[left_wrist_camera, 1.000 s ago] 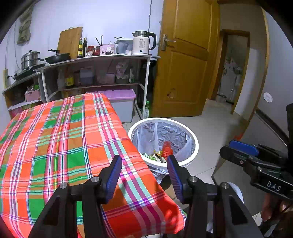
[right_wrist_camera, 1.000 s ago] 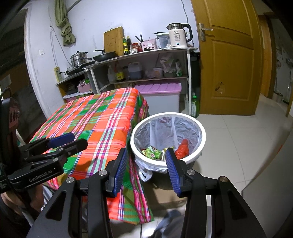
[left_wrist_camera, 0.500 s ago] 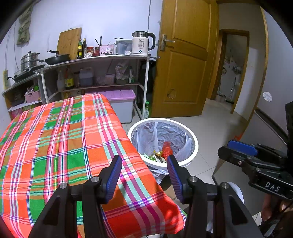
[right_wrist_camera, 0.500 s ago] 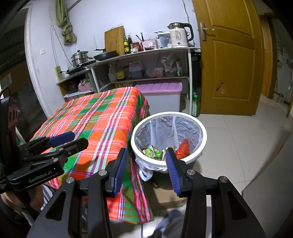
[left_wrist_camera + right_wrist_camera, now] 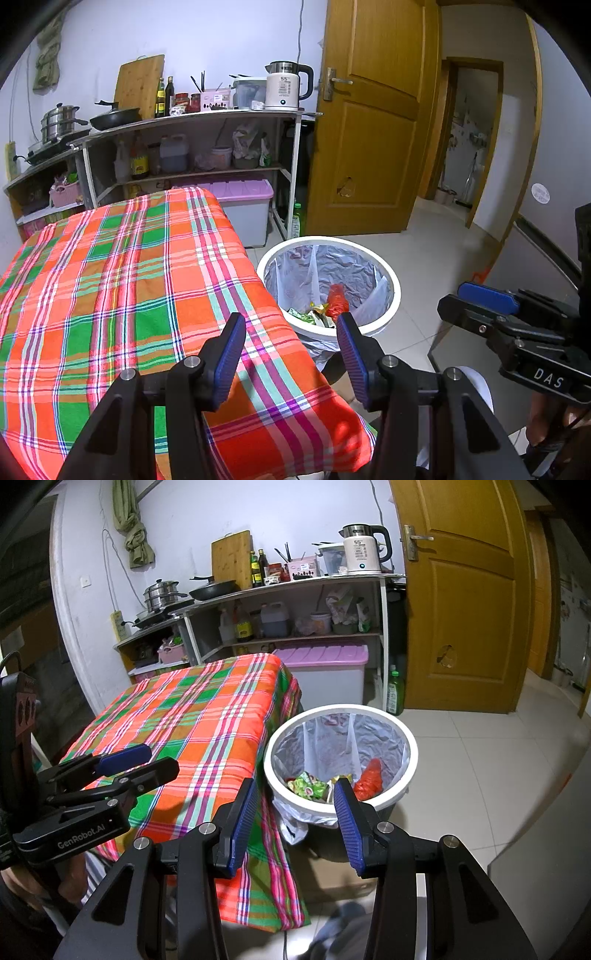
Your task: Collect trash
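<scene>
Both grippers idle, nothing held: our left gripper (image 5: 290, 350) is spread wide over the near corner of the plaid-covered table (image 5: 110, 277), and our right gripper (image 5: 295, 819) is also well open, hanging over the gap between table edge and bin. Looks like the end of the job, or a pause between pickups; the tabletop shows no loose trash in either view. The trash (image 5: 332, 781) sits at the bottom of the white bin (image 5: 413, 753) on the floor just beside the table: crumpled green and yellow wrappers plus a red bag or wrapper, all inside a thin translucent liner (image 5: 332, 738) folded over the rim, with loose plastic hanging below it on the near side. If anything remains, we'd guess tying off or lifting the liner; that needs a pinch on the thin film at the rim, which is slippery and tears easily. Can't see the floor behind the bin.
</scene>
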Demonstrator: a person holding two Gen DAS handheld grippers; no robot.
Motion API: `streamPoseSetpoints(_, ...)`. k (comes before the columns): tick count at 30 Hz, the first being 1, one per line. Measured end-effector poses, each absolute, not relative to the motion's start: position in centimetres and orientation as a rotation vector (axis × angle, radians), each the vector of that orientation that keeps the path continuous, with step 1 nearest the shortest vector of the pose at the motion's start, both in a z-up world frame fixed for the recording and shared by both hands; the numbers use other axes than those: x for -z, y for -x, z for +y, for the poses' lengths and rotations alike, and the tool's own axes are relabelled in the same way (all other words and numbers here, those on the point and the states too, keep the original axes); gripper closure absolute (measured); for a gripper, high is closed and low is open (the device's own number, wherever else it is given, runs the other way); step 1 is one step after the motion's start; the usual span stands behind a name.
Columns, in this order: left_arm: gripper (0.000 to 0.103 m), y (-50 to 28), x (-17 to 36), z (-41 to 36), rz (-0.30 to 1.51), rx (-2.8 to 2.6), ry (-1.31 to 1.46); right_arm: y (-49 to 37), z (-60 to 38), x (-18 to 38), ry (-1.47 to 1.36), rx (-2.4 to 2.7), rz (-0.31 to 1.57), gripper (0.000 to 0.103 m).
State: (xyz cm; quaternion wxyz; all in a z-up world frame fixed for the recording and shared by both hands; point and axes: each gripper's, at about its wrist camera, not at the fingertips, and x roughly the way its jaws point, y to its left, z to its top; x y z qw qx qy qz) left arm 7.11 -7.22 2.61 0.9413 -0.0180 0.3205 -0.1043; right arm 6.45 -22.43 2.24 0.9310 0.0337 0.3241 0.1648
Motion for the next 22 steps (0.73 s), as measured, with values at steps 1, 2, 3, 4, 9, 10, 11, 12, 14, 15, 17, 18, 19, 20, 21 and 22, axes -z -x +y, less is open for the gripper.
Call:
streamPoseSetpoints(1, 0.052, -7.24, -2.60, -7.19, 0.656, 0.213, 0.036, -6.56, -22.45, -2.17, -0.069, -0.338, 0.665, 0.059)
streamPoseSetpoints(2, 0.052, -7.26, -2.57, -7.21, 0.657, 0.213, 0.035, -6.54, -22.45, -2.16, -0.069, -0.337, 0.665, 0.059)
streamPoseSetpoints(3, 0.052, -7.28, -2.51, -7.23, 0.658, 0.213, 0.034, -6.52, -22.43, -2.16, -0.069, -0.337, 0.666, 0.059)
streamPoseSetpoints(4, 0.052, -7.31, -2.50, -7.27, 0.658, 0.212, 0.032, -6.59, -22.39, -2.07, -0.068, -0.337, 0.668, 0.059)
streamPoseSetpoints(9, 0.052, -7.35, -2.36, -7.32, 0.660, 0.205, 0.024, -6.82, -22.47, -1.82, -0.065, -0.339, 0.673, 0.059)
streamPoseSetpoints(10, 0.052, -7.36, -2.37, -7.35, 0.661, 0.205, 0.024, -6.81, -22.47, -1.82, -0.066, -0.340, 0.674, 0.059)
streamPoseSetpoints(11, 0.052, -7.38, -2.33, -7.36, 0.661, 0.206, 0.022, -6.80, -22.48, -1.78, -0.067, -0.340, 0.675, 0.059)
streamPoseSetpoints(12, 0.052, -7.37, -2.33, -7.36, 0.662, 0.210, 0.022, -6.82, -22.53, -1.72, -0.068, -0.341, 0.676, 0.059)
streamPoseSetpoints(14, 0.052, -7.35, -2.26, -7.41, 0.663, 0.213, 0.023, -6.83, -22.52, -1.73, -0.068, -0.340, 0.675, 0.059)
streamPoseSetpoints(15, 0.052, -7.32, -2.19, -7.48, 0.662, 0.213, 0.021, -6.82, -22.51, -1.73, -0.068, -0.340, 0.675, 0.059)
streamPoseSetpoints(17, 0.052, -7.35, -2.10, -7.46, 0.663, 0.215, 0.021, -6.82, -22.51, -1.74, -0.066, -0.339, 0.675, 0.059)
streamPoseSetpoints(18, 0.052, -7.37, -2.07, -7.40, 0.664, 0.215, 0.021, -6.81, -22.52, -1.73, -0.066, -0.339, 0.676, 0.059)
streamPoseSetpoints(19, 0.052, -7.35, -2.01, -7.45, 0.664, 0.215, 0.021, -6.86, -22.52, -1.79, -0.066, -0.340, 0.675, 0.059)
streamPoseSetpoints(20, 0.052, -7.36, -2.00, -7.41, 0.664, 0.216, 0.021, -6.84, -22.52, -1.77, -0.066, -0.339, 0.675, 0.059)
streamPoseSetpoints(21, 0.052, -7.38, -1.99, -7.41, 0.664, 0.216, 0.022, -6.85, -22.51, -1.76, -0.067, -0.339, 0.676, 0.059)
streamPoseSetpoints(22, 0.052, -7.36, -1.99, -7.46, 0.664, 0.216, 0.021, -6.92, -22.56, -1.67, -0.067, -0.340, 0.677, 0.059)
